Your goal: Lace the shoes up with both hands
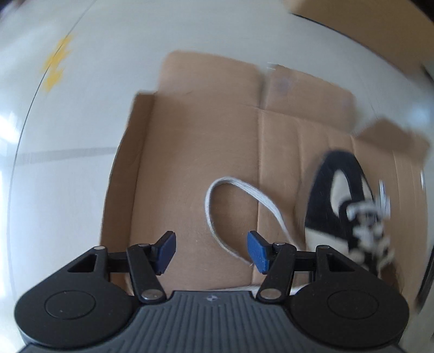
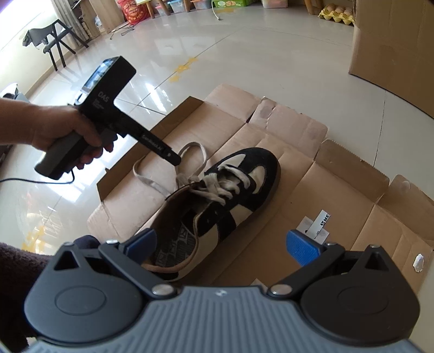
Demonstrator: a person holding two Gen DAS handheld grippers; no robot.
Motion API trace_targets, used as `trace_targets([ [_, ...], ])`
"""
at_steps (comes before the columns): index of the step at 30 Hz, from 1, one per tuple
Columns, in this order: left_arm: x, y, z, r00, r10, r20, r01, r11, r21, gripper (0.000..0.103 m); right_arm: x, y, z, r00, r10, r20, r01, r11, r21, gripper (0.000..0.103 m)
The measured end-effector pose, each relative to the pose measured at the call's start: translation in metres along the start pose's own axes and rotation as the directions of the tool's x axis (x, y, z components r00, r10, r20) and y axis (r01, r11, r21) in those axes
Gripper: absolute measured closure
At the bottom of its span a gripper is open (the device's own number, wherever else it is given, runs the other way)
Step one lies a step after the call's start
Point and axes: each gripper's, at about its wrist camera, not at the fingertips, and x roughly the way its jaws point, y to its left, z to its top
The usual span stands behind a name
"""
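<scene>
A black and cream shoe [image 2: 217, 201] lies on flattened cardboard [image 2: 339, 195], toe pointing away, its off-white laces loosely crossed. One lace end forms a loop [image 2: 165, 163] on the cardboard left of the shoe. My left gripper [image 1: 211, 251] hangs over that lace loop [image 1: 214, 195], open, pads apart and pressing nothing. The shoe [image 1: 344, 206] shows blurred at the right of that view. A hand [image 2: 54, 127] holds the left gripper's handle [image 2: 103, 108], with its tip right by the loop. My right gripper [image 2: 222, 247] is open above the shoe's heel opening, holding nothing.
The cardboard lies on a glossy tiled floor [image 2: 190, 40] with yellow marks [image 2: 184, 68]. A tall cardboard box [image 2: 393, 40] stands at the right, a black chair [image 2: 54, 35] far left, egg trays [image 2: 336, 12] at the back. A paper tag [image 2: 317, 225] lies right of the shoe.
</scene>
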Motion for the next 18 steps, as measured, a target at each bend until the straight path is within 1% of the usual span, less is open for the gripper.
trace_targets([
  [1, -0.001, -0.003, -0.001, 1.000, 0.003, 0.005, -0.003, 0.999, 0.050, 0.044, 0.001, 0.000, 0.000, 1.000, 0.000, -0.002, 0.000, 1.000, -0.001, 0.000],
  [2, -0.003, -0.010, -0.003, 1.000, 0.003, 0.009, -0.004, 0.985, 0.170, 0.044, 0.001, 0.000, 0.000, 1.000, 0.000, -0.003, 0.000, 1.000, -0.001, 0.000],
  [3, -0.005, -0.017, -0.005, 1.000, 0.003, 0.013, -0.006, 0.956, 0.293, 0.045, 0.001, 0.001, 0.000, 1.000, 0.000, -0.006, 0.000, 1.000, -0.002, 0.000],
  [4, -0.005, -0.024, -0.008, 1.000, -0.003, 0.011, -0.002, 0.914, 0.405, 0.045, 0.002, 0.001, 0.000, 1.000, 0.001, -0.008, -0.001, 1.000, -0.002, 0.000],
  [5, -0.004, -0.030, -0.010, 1.000, -0.009, 0.005, 0.005, 0.870, 0.494, 0.047, 0.002, 0.001, 0.000, 1.000, 0.002, -0.010, -0.002, 1.000, -0.003, 0.000],
  [7, 0.000, -0.036, -0.013, 1.000, -0.013, -0.011, 0.017, 0.811, 0.585, 0.052, 0.003, 0.001, 0.000, 1.000, 0.003, -0.013, -0.003, 1.000, -0.002, 0.000],
  [8, 0.002, -0.039, -0.015, 1.000, -0.014, -0.021, 0.024, 0.773, 0.634, 0.053, 0.004, 0.001, 0.000, 1.000, 0.003, -0.015, -0.003, 1.000, -0.001, 0.000],
  [9, 0.003, -0.041, -0.017, 0.999, -0.014, -0.031, 0.031, 0.732, 0.681, 0.054, 0.004, 0.001, 0.001, 1.000, 0.004, -0.017, -0.004, 1.000, 0.000, 0.000],
  [10, 0.007, -0.045, -0.020, 0.999, -0.009, -0.036, 0.033, 0.674, 0.738, 0.055, 0.005, 0.001, 0.001, 1.000, 0.004, -0.018, -0.004, 1.000, 0.000, 0.000],
  [11, 0.010, -0.049, -0.023, 0.999, -0.003, -0.041, 0.035, 0.610, 0.792, 0.055, 0.005, 0.001, 0.001, 1.000, 0.004, -0.020, -0.004, 1.000, 0.001, 0.000],
  [13, 0.014, -0.052, -0.027, 0.999, 0.001, -0.052, 0.044, 0.501, 0.864, 0.055, 0.007, 0.001, 0.000, 1.000, 0.001, -0.026, -0.001, 1.000, 0.000, 0.000],
  [15, 0.017, -0.057, -0.030, 0.997, 0.006, -0.075, 0.066, 0.395, 0.916, 0.057, 0.009, 0.000, 0.000, 0.999, -0.001, -0.032, 0.001, 1.000, 0.000, 0.000],
  [16, 0.018, -0.059, -0.031, 0.996, 0.009, -0.084, 0.075, 0.351, 0.933, 0.059, 0.009, 0.000, -0.001, 0.999, -0.003, -0.036, 0.003, 1.000, 0.002, 0.000],
  [17, 0.020, -0.061, -0.032, 0.996, 0.014, -0.092, 0.084, 0.301, 0.950, 0.060, 0.010, 0.000, -0.001, 0.999, -0.004, -0.038, 0.004, 1.000, 0.002, 0.000],
  [18, 0.021, -0.063, -0.032, 0.995, 0.019, -0.098, 0.089, 0.263, 0.961, 0.064, 0.011, 0.000, -0.001, 0.999, -0.005, -0.040, 0.005, 1.000, 0.002, 0.000],
])
